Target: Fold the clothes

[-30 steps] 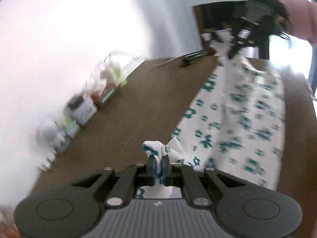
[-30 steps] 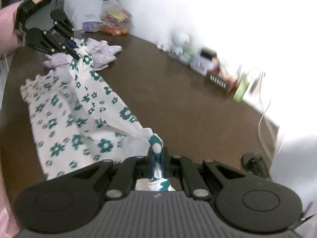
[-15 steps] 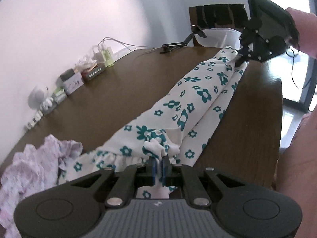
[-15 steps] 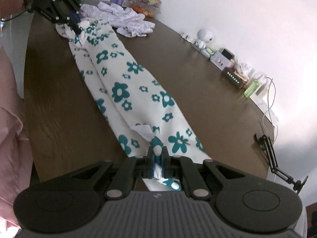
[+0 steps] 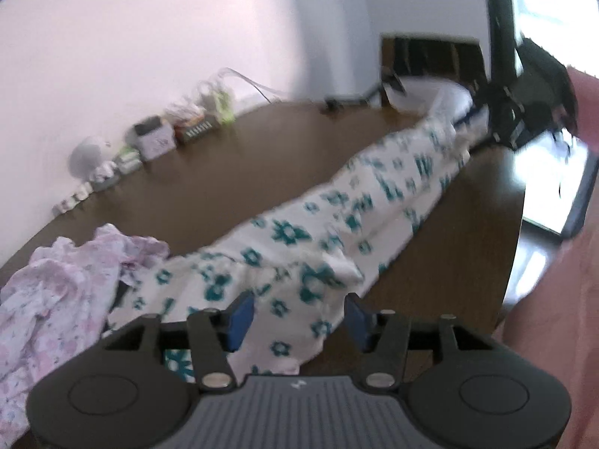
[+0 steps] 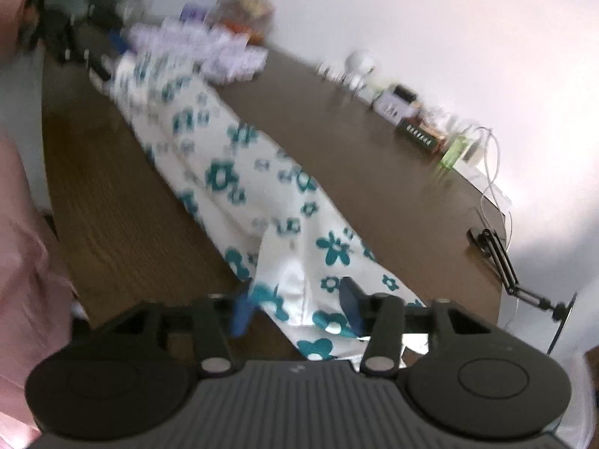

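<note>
A white garment with teal flowers lies folded lengthwise in a long strip across the brown table. My left gripper hovers over one end of the strip; its jaws are opening and the blue pads stand apart from the cloth below them. At the strip's other end, my right gripper is also opening, with the cloth lying loose between its pads. Each gripper shows blurred at the far end of the other's view, the right gripper and the left gripper.
A crumpled pale pink and lilac garment lies beside the left end of the strip. Small boxes, bottles and a white round gadget line the wall side. A black clamp arm sits at the table's end. A pink sleeve borders the near edge.
Both grippers lowered the stretched garment onto the table, then opened from shut and let go of its ends. The cloth now lies flat.
</note>
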Demonstrator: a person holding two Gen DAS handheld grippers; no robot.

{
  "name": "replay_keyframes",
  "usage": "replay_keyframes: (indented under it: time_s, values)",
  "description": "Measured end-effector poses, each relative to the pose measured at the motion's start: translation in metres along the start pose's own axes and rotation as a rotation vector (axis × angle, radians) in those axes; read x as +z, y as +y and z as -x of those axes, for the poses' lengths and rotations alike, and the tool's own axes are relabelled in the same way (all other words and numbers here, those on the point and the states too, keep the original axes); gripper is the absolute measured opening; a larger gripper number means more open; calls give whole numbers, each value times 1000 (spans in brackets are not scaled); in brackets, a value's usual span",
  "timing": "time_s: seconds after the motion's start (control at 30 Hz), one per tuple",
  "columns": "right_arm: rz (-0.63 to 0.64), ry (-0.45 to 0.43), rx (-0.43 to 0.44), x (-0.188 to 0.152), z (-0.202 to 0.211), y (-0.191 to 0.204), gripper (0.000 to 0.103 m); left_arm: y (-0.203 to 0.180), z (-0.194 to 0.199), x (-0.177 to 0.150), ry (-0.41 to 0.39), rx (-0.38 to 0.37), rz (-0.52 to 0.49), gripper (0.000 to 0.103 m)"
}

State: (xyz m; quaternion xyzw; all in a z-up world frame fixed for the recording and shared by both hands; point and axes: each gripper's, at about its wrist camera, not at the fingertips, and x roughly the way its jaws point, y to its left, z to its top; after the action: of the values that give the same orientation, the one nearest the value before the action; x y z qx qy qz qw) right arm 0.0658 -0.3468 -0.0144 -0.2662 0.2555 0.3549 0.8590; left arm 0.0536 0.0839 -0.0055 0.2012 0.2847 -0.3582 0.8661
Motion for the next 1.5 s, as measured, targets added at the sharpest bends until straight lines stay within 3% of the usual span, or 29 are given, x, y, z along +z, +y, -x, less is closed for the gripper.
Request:
replay_keyframes:
  time_s: [0.1, 0.27, 0.33, 0.4, 0.43, 0.6, 0.63, 0.67, 0.77, 0.83, 0.9, 1.03, 1.1, 1.27, 1.3, 1.43, 1.5]
  values:
    - [-175, -122, 29, 7, 16, -18, 53, 1, 5, 11, -51, 7, 6, 58]
    - [-188, -167, 70, 27, -2, -15, 56, -26, -26, 28, 46, -25, -211, 59]
    - [-160, -162, 108, 38, -16, -6, 56, -32, -41, 29, 99, 13, -281, 57]
    - [-105, -160, 145, 57, -34, 11, 56, -32, -52, 28, 132, 26, -304, 47]
    - [-78, -168, 163, 66, -40, 20, 56, -30, -56, 28, 141, 22, -302, 37]
    - [125, -178, 268, 123, -78, 83, 55, -29, -54, 28, 131, 13, -309, 37]
    - [176, -164, 277, 133, -88, 96, 53, -28, -50, 27, 125, 9, -305, 44]
    - [228, -145, 277, 140, -98, 108, 50, -28, -48, 27, 117, 7, -303, 53]
    - [353, -62, 246, 151, -125, 134, 40, -30, -38, 26, 83, -27, -288, 57]
    - [398, -25, 210, 152, -134, 142, 28, -31, -33, 28, 53, -47, -249, 63]
    - [404, -18, 196, 152, -136, 146, 10, -34, -35, 30, 30, -16, -223, 65]
    - [408, -66, 137, 150, -128, 153, 6, -40, -51, 33, 44, 71, -190, 64]
    - [428, -96, 101, 148, -122, 156, 5, -42, -58, 33, 53, 94, -187, 57]
    - [473, -203, 3, 139, -104, 164, 4, -46, -69, 33, 89, 215, -216, 20]
    - [476, -212, -3, 136, -103, 165, 4, -44, -69, 33, 88, 232, -211, 17]
    - [453, -210, 11, 129, -105, 163, 4, -46, -64, 27, 114, 341, -311, 19]
    - [421, -207, 24, 129, -106, 161, 4, -44, -60, 22, 134, 318, -310, 28]
